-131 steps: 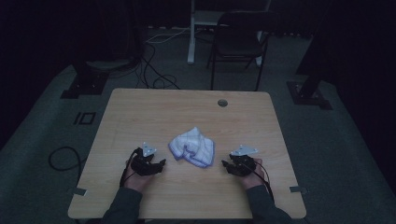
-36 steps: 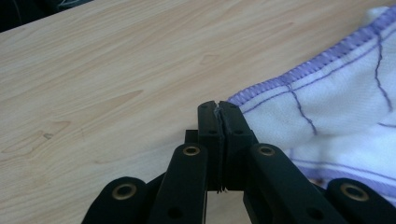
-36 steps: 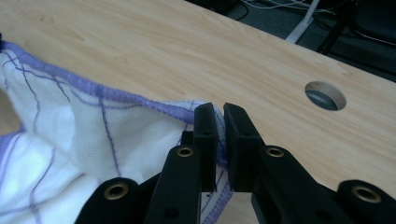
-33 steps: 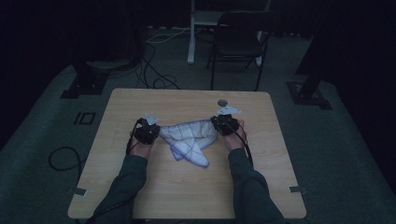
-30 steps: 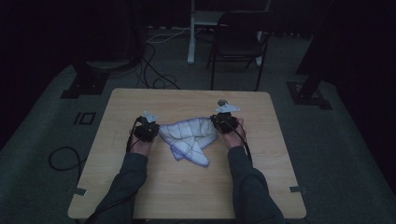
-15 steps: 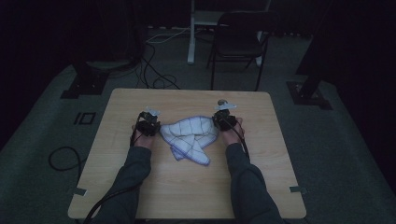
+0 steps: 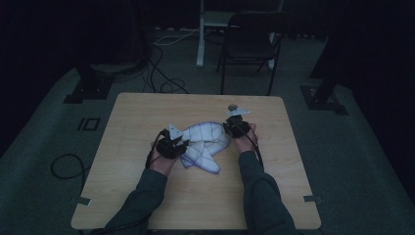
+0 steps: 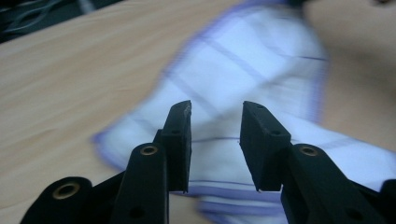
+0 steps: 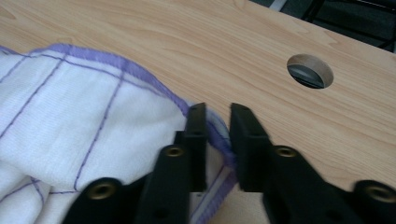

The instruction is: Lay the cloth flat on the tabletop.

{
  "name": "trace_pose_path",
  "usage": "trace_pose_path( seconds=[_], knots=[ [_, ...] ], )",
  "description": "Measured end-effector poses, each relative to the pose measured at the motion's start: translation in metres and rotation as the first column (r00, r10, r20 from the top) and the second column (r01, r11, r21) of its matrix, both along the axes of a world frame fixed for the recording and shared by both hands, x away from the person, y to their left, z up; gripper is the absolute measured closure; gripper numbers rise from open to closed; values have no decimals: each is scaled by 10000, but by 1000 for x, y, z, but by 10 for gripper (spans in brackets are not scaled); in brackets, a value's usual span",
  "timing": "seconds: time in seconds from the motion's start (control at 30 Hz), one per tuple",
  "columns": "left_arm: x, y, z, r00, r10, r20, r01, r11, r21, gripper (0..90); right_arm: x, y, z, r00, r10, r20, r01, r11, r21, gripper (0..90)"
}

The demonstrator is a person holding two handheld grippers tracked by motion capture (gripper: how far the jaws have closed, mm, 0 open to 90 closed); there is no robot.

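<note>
1. Nearest you, your sleeves are coming in from the bottom of the high view, and the front stretch of the tabletop is lying bare.
2. Your left gripper is sitting at the cloth's left edge. In the left gripper view its jaws are standing well apart, having just been opening, and nothing is pinched between them; the cloth is lying blurred beyond and under the tips.
3. The cloth, white with thin purple lines and a purple hem, is lying in the middle of the tabletop between your two hands. It is looking partly spread at the far side, while the near part is still bunching into a folded point towards you.
4. Your right gripper is resting at the cloth's far right corner. In the right gripper view its jaws have just been opening to a narrow gap; the hemmed corner is lying in that gap, and the pads are not appearing to press on it.
5. Just past that corner, the round cable hole is showing in the tabletop.
6. Judging progress: you are seeming to be just letting go after pulling the far edge out. What is looking left is flattening the near fold, so the job is appearing roughly halfway through.
7. Farthest off, a chair is standing on the dark floor behind the tabletop.
</note>
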State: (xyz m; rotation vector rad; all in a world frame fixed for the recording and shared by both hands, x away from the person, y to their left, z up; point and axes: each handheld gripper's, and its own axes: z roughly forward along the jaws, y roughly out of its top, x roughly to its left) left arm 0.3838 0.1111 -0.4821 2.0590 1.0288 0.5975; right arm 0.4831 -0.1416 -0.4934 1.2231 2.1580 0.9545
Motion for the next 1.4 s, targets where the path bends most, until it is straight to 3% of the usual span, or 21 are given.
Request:
trace_pose_path(
  seconds=[0.17,0.37,0.57,0.6,0.67,0.77,0.8,0.9,1.03,1.13,1.33,1.4],
  knots=[
    [-21,-29,-12,9906,-1293,-453,1297,9915,54,622,-7,-2,4,9999,103,130,-105,9998,164,675],
    [-39,-58,-27,9670,-2413,-822,2434,9698,161,589,-21,-6,7,9988,349,340,-356,9991,225,655],
    [-46,-76,-40,9465,-3034,-1099,3074,9513,215,561,-35,-8,7,9977,538,418,-550,9981,290,644],
    [-46,-76,-40,9465,-3034,-1099,3074,9513,215,556,-35,-8,7,9977,538,418,-550,9981,290,644],
    [-47,-85,-45,9403,-3210,-1126,3276,9437,452,536,-42,-9,8,9970,592,505,-609,9976,329,642],
    [-47,-88,-46,9401,-3225,-1107,3294,9428,507,529,-47,-10,10,9960,646,625,-668,9972,334,640],
    [-45,-94,-53,9448,-3061,-1171,3171,9441,904,537,-52,-11,13,9948,726,713,-754,9964,375,634],
    [-44,-95,-54,9547,-2785,-1046,2895,9507,1116,639,-58,-11,16,9926,897,823,-928,9951,350,630],
    [-39,-91,-53,9603,-2567,-1087,2698,9541,1301,810,-67,-14,18,9909,1010,891,-1051,9935,434,630],
    [-40,-88,-51,9618,-2544,-1010,2663,9551,1297,865,-73,-17,17,9900,1087,901,-1132,9925,468,630],
    [-43,-83,-42,9641,-2539,-782,2613,9592,1076,875,-79,-20,11,9902,1172,765,-1214,9912,525,631],
    [-44,-76,-34,9681,-2452,-523,2491,9645,877,877,-81,-19,4,9906,1235,592,-1263,9909,458,631]
  ],
)
